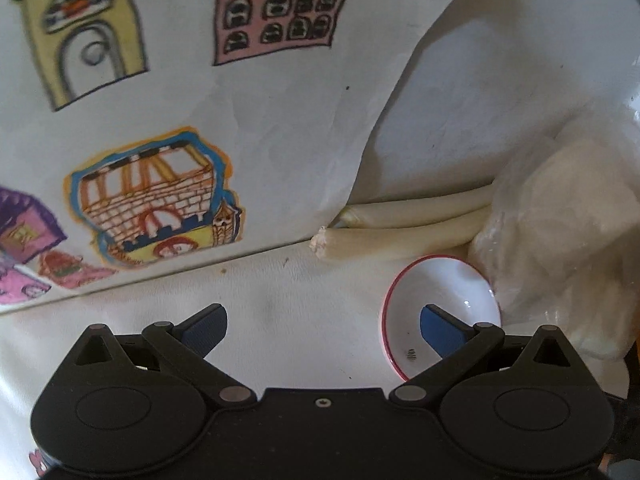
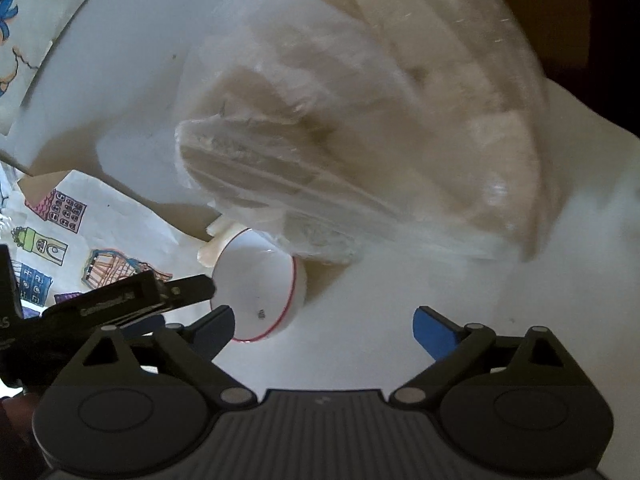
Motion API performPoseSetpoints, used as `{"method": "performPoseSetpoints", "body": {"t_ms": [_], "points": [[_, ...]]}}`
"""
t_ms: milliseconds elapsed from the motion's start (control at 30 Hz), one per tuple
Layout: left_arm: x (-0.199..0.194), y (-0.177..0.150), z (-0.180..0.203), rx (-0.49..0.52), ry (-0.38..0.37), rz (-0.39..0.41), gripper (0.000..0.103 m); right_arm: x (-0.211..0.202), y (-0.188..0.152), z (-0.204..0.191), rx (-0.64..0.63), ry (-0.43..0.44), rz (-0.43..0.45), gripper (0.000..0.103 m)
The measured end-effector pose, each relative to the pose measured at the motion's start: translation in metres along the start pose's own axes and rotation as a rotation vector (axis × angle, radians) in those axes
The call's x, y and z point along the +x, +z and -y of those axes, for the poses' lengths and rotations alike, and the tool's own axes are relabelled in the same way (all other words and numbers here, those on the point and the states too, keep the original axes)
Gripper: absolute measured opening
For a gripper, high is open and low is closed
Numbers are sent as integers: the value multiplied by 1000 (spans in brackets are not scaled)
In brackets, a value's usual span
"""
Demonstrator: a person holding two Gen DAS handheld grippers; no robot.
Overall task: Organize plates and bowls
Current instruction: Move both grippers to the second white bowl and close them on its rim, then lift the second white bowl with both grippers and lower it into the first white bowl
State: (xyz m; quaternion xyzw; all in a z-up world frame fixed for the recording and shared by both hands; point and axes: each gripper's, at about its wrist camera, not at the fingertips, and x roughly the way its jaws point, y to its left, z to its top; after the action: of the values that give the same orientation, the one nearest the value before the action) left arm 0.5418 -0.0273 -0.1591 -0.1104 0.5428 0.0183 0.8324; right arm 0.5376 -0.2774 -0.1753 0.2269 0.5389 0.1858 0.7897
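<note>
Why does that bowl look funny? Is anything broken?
The bowl isn't flat: it tips on its side against the plastic bag, its opening facing the grippers. Behind it, the end of one pale roll looks frayed. No crack or spill shows.

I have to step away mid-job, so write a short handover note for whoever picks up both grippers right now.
Left gripper: open, empty, one finger over the bowl.
Right gripper: open, empty, just right of the bowl.
White bowl with red rim: upright on the white surface, against a clear plastic bag.
Done: nothing gripped.
Left: grasp the bowl; no plates in view.
</note>
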Motion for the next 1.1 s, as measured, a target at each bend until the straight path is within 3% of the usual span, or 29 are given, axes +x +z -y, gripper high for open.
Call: {"method": "performPoseSetpoints", "body": {"t_ms": [233, 400, 533, 633, 833, 967, 1100], "points": [[11, 5, 7, 53, 1, -28, 102, 17, 4, -12, -28, -26, -4, 83], [20, 4, 22, 70, 0, -50, 89, 27, 7, -17, -28, -27, -8, 69], [22, 0, 27, 48, -19, -55, 74, 33, 9, -21, -38, -25, -7, 60], [22, -6, 30, 40, -63, -60, 51, 37, 7, -24, -43, -14, -4, 49], [22, -8, 31, 11, -127, -71, 21, 44, 4, -24, -26, 38, -28, 29], [25, -9, 31, -9, -160, -74, 13, 48, 5, -29, -44, 55, -40, 19], [18, -18, 30, -28, -146, -67, 13, 49, 5, -32, -64, 57, -74, 19]]}}
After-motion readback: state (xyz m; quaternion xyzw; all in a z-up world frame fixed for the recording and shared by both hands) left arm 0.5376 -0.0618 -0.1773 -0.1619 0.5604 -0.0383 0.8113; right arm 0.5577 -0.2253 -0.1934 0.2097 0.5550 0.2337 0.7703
